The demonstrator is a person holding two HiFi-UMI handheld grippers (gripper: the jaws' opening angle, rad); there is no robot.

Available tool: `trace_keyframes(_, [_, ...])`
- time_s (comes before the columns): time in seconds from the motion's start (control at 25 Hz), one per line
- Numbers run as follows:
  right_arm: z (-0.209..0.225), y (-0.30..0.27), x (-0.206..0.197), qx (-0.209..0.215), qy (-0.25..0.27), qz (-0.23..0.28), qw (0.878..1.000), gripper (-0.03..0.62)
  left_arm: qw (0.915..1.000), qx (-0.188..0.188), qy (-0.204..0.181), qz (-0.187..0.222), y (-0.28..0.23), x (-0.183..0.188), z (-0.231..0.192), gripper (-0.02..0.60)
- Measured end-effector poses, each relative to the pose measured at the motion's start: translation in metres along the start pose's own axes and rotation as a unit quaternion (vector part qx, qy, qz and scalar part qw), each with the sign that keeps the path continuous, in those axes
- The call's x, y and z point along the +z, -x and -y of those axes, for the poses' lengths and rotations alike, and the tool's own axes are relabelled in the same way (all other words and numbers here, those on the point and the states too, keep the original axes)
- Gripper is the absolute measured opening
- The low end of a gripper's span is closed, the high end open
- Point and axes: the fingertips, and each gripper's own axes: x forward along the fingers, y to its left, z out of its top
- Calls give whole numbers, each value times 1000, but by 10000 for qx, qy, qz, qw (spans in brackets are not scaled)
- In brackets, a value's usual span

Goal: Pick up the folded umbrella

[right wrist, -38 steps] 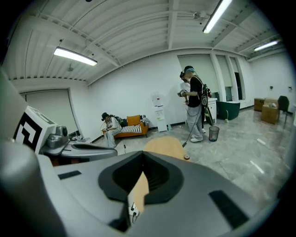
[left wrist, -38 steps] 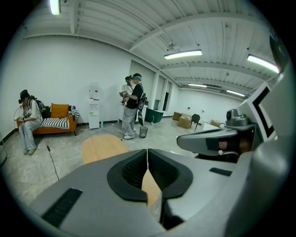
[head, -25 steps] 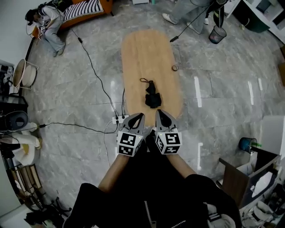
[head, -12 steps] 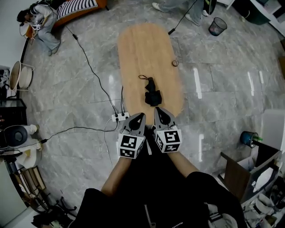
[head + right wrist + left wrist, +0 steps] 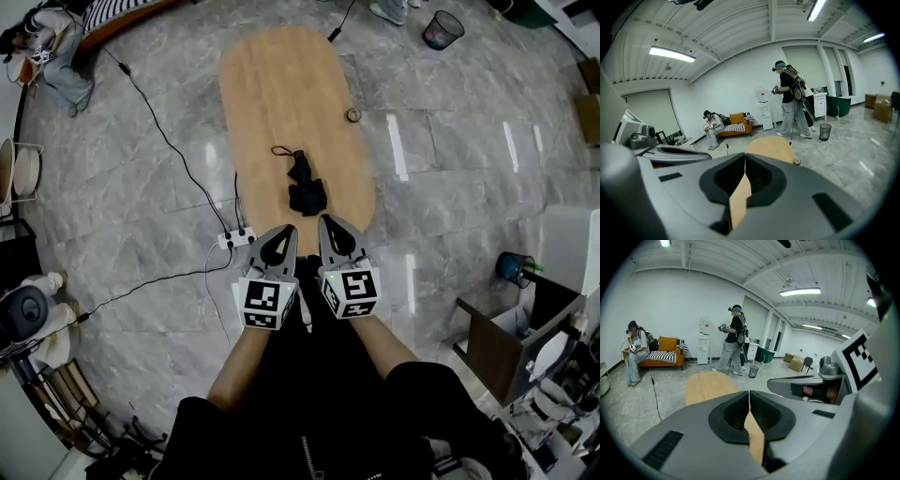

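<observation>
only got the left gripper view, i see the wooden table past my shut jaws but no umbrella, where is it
observer: In the head view the black umbrella lies folded on the near half of the table, just beyond the left gripper and not touching it.
operator: ok and the right gripper, open or shut
observer: Shut. The right gripper has its jaws together with nothing between them, as its own view shows.
</observation>
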Motion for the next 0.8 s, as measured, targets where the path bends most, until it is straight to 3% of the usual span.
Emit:
trace_keyframes(0.4, [19,-27,-25,-93,-107,-286,9995,12,9998,-6,44,172,-32,-3,-17,17])
trace_keyframes(0.8, [26,-52,-59,0,-192,-702,9974,31,9999,-90,44,71,-60,-23,-31,17])
